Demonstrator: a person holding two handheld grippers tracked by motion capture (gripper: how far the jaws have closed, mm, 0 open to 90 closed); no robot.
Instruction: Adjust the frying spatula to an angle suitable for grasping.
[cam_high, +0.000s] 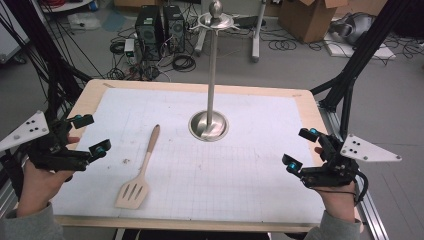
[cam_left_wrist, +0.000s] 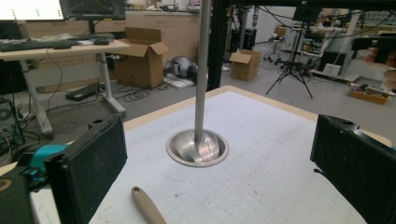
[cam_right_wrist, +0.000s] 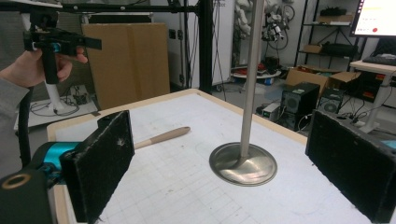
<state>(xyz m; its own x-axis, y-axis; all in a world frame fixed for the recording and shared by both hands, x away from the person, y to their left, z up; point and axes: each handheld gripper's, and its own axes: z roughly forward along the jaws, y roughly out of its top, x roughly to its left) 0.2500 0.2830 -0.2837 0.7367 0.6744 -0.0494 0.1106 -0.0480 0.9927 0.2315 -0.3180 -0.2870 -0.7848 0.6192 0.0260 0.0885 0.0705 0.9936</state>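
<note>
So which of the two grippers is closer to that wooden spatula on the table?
Left. The left gripper hovers open just left of the wooden spatula, level with its handle. The right gripper, also open, is far across the mat, beyond the metal stand.

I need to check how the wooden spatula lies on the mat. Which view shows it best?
The high view: the whole wooden spatula lies there, slotted blade toward the person, handle angled toward the metal stand. The left gripper view catches just its handle tip; the right gripper view shows part of the handle.

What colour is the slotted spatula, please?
Light wood, the slotted spatula shows best in the high view.
</note>
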